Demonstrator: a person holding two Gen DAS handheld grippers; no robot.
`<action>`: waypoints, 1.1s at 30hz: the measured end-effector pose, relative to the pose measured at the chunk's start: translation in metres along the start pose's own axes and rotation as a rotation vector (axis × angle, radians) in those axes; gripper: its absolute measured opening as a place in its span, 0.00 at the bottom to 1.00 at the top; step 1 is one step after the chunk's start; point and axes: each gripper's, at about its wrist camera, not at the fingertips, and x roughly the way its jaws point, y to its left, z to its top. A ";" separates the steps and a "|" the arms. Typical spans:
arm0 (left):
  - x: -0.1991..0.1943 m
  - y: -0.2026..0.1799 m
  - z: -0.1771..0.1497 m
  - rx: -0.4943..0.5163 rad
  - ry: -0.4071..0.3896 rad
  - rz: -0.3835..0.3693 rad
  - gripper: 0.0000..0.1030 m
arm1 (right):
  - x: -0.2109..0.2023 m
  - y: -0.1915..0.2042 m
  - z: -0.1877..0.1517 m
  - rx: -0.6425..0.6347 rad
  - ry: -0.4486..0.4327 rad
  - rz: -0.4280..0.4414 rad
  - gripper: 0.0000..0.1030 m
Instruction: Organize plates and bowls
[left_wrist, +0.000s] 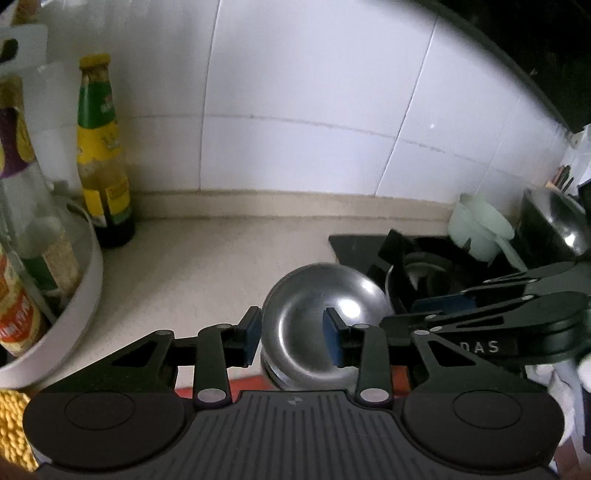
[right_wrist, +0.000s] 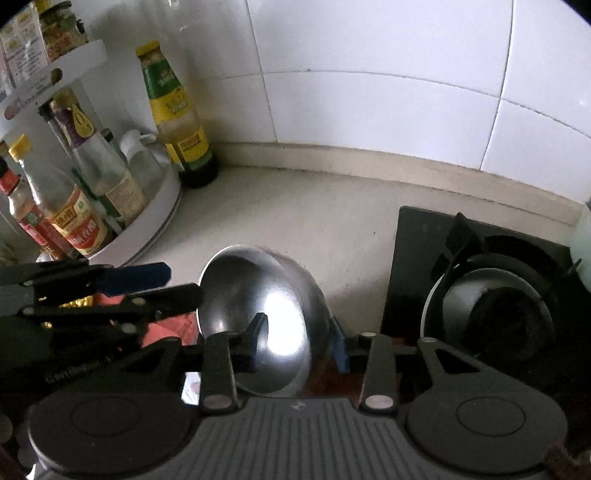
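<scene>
A shiny steel bowl (left_wrist: 314, 314) (right_wrist: 258, 295) sits at the counter's front edge, beside the stove. A second steel rim (left_wrist: 284, 373) shows just beneath it. My left gripper (left_wrist: 291, 336) (right_wrist: 184, 282) is open astride the bowl's left wall, with one blue pad (left_wrist: 251, 332) outside and the other inside, neither pressing. My right gripper (right_wrist: 299, 332) (left_wrist: 399, 314) is open astride the opposite wall, with one finger (right_wrist: 258, 325) inside the bowl and its blue pad (right_wrist: 340, 350) outside. A red surface (right_wrist: 170, 328) lies under the bowl.
A white turntable rack (left_wrist: 85, 280) (right_wrist: 155, 218) of condiment bottles stands at the left, a yellow-capped bottle (left_wrist: 99, 155) (right_wrist: 173, 110) beside it. The black gas stove (right_wrist: 498, 295) is on the right, with a pale green cup (left_wrist: 480, 229) and a steel pot (left_wrist: 561, 225). The tiled wall is behind.
</scene>
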 end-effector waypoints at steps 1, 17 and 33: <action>-0.004 0.001 -0.002 0.016 -0.017 -0.003 0.51 | -0.001 0.000 0.000 0.001 -0.004 -0.008 0.33; 0.073 0.031 -0.007 0.071 0.101 -0.038 0.66 | 0.047 -0.011 0.006 0.021 0.014 0.045 0.35; 0.115 0.089 0.068 -0.192 0.122 -0.197 0.77 | 0.064 -0.093 0.000 0.336 0.111 0.216 0.42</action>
